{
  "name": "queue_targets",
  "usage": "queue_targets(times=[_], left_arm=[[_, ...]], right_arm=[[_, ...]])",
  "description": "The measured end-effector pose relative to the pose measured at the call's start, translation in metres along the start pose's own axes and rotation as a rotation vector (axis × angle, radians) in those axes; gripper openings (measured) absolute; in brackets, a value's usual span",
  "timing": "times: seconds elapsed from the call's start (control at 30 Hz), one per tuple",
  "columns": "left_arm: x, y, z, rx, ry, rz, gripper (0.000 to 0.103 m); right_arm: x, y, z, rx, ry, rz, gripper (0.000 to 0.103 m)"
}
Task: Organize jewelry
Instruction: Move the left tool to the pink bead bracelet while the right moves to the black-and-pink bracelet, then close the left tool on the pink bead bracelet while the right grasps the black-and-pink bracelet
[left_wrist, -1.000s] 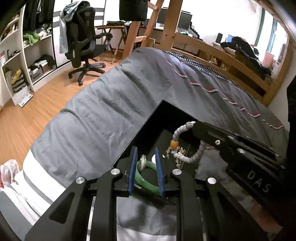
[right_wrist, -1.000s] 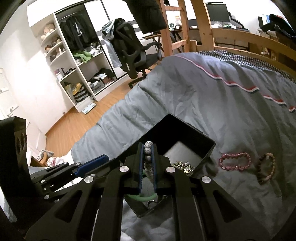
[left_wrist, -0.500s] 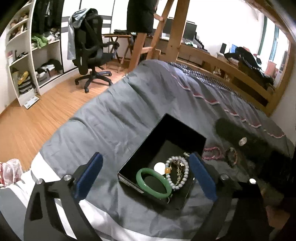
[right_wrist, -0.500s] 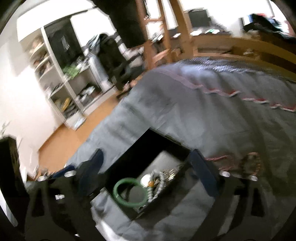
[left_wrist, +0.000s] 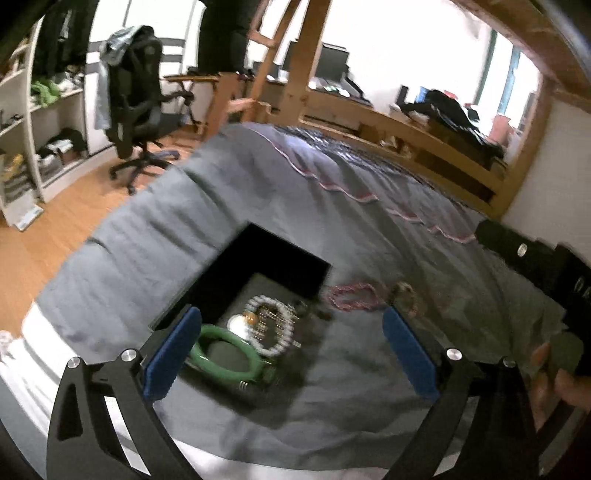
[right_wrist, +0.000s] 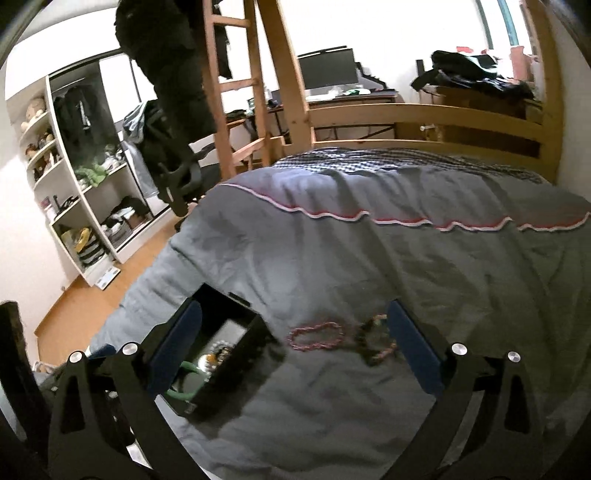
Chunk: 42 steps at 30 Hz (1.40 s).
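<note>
- A white shelf unit (right_wrist: 79, 206), stuffed with clothes and soft toys, is standing at the far left of the room, with a black office chair (left_wrist: 135, 110) on the wooden floor beside it.
- A grey quilt (right_wrist: 369, 258) with a red scalloped trim is covering the bed, and a wooden bed frame (right_wrist: 424, 114) is rising behind it.
- An open black jewelry box (left_wrist: 258, 266) is sitting on the quilt, near its left edge.
- A smooth green bangle (left_wrist: 227, 354) is lying inside the box at the near left, just beside a bracelet of pale white beads (left_wrist: 271, 326) with one orange bead; the two look close enough to touch, though blur is making that unclear.
- A small cluster of metallic pieces is lying in the box next to the beads, too blurred to name.
- The left tool (left_wrist: 291, 354) is hovering above the box with its blue-padded fingers spread wide, gripping nothing.
- A pink beaded bracelet (right_wrist: 316, 336) is resting on the quilt just to the right of the box, outside it.
- A darker bracelet (right_wrist: 376, 343) of mixed brown and pink beads is lying just beside the pink one, further right.
- The right tool (right_wrist: 295, 349) is hanging over both loose bracelets with its fingers wide apart and empty.
</note>
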<state>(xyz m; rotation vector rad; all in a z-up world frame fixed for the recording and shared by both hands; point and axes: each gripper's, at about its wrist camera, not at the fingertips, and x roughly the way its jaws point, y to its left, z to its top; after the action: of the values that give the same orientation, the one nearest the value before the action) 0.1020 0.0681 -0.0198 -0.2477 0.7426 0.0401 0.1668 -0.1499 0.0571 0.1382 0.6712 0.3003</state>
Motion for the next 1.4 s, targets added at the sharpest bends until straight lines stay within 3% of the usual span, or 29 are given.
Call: queue_targets(times=[0.27, 0.5, 0.63, 0.77, 0.87, 0.93, 1.0, 1.07, 1.13, 1.2, 1.27, 1.33, 1.4], left_arm=[[0.032, -0.036, -0.025, 0.043, 0.075, -0.070, 0.097], [0.069, -0.068, -0.042, 0.083, 0.112, -0.138, 0.097], [0.090, -0.084, -0.051, 0.129, 0.114, -0.162, 0.097], [0.108, -0.089, -0.058, 0.111, 0.076, -0.163, 0.097], [0.122, -0.087, -0.061, 0.061, 0.031, -0.149, 0.097], [0.133, -0.091, -0.054, 0.066, 0.000, -0.108, 0.097], [0.143, -0.096, -0.046, 0.087, -0.014, -0.069, 0.097], [0.155, -0.096, -0.037, 0.087, -0.022, -0.032, 0.096], [0.173, -0.094, -0.032, 0.069, 0.015, -0.021, 0.096], [0.193, -0.096, -0.038, 0.082, 0.082, -0.003, 0.096], [0.197, -0.097, -0.039, 0.095, 0.099, 0.020, 0.094], [0.197, -0.099, -0.037, 0.104, 0.099, 0.029, 0.088], [0.196, -0.090, -0.035, 0.057, 0.092, 0.016, 0.074]], right_arm=[[-0.004, -0.040, -0.009, 0.010, -0.025, -0.023, 0.099], [0.022, -0.070, -0.015, 0.016, -0.005, -0.016, 0.099], [0.047, -0.083, -0.011, 0.025, 0.034, 0.038, 0.099], [0.074, -0.086, -0.008, 0.013, 0.072, 0.105, 0.099], [0.102, -0.090, -0.008, -0.019, 0.121, 0.101, 0.099], [0.123, -0.095, -0.015, -0.041, 0.178, 0.052, 0.099], [0.135, -0.104, -0.026, -0.022, 0.197, 0.071, 0.098], [0.149, -0.117, -0.042, 0.013, 0.227, 0.090, 0.093], [0.164, -0.125, -0.055, 0.022, 0.260, 0.121, 0.079], [0.173, -0.128, -0.064, 0.004, 0.272, 0.098, 0.073], [0.177, -0.130, -0.067, 0.007, 0.256, 0.081, 0.065], [0.177, -0.134, -0.065, 0.015, 0.245, 0.027, 0.034], [0.173, -0.139, -0.065, 0.028, 0.235, 0.013, 0.017]])
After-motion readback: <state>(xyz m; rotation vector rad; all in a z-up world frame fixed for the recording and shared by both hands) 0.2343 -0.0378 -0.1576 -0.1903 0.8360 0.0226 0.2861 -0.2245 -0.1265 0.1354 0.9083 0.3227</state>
